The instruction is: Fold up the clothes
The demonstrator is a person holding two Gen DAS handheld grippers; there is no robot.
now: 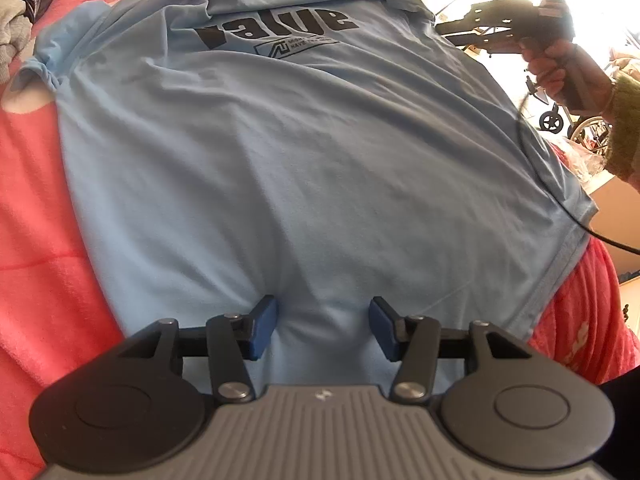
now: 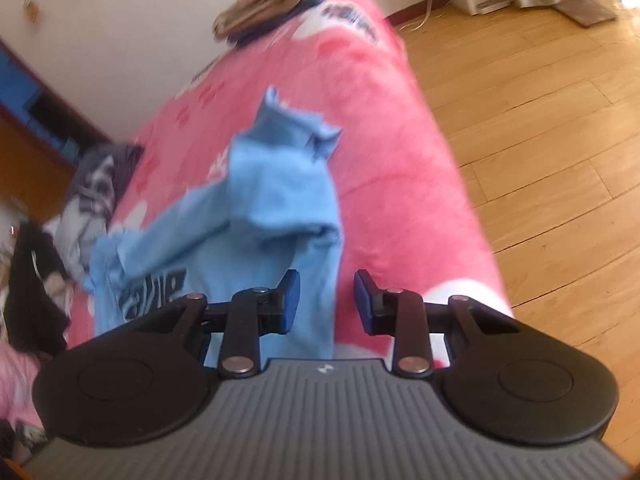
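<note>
Spread left gripper over T-shirt hem

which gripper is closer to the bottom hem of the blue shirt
Left. The left gripper sits open right over the blue shirt's hem; the right gripper is raised up by the sleeve.

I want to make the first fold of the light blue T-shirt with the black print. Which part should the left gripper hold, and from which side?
Probably the bottom hem of the light blue T-shirt, approached from the near edge: the left gripper sits there, open, pads astride a small raised ridge of cloth. The shirt lies flat on the pink blanket, so only an edge or ridge gives something to pinch.
</note>
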